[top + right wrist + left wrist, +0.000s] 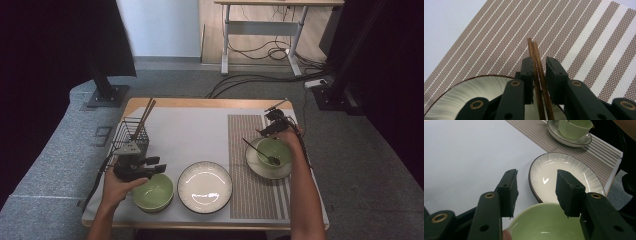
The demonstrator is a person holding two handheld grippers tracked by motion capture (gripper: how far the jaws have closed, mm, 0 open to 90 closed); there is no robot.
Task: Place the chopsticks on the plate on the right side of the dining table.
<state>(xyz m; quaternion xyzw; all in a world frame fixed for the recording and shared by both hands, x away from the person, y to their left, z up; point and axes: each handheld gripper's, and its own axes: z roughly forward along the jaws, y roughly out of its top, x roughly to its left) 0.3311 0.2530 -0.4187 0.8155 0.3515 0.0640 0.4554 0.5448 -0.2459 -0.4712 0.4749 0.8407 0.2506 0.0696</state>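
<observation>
Even overhead light; glare on white plate (564, 178); dark corners.

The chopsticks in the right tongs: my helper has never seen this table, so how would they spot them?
Start at the striped brown placemat on the table's right side, then the green bowl with a spoon there. Just behind it, the right tongs have two thin brown chopsticks between the jaws; the other chopsticks stand in the wire basket at the left.

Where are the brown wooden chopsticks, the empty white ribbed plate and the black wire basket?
Brown wooden chopsticks (537, 60): right gripper view, shafts above the jaws.
White ribbed plate (204, 187): high view, its centre.
Black wire basket (131, 135): high view, front wall.
</observation>
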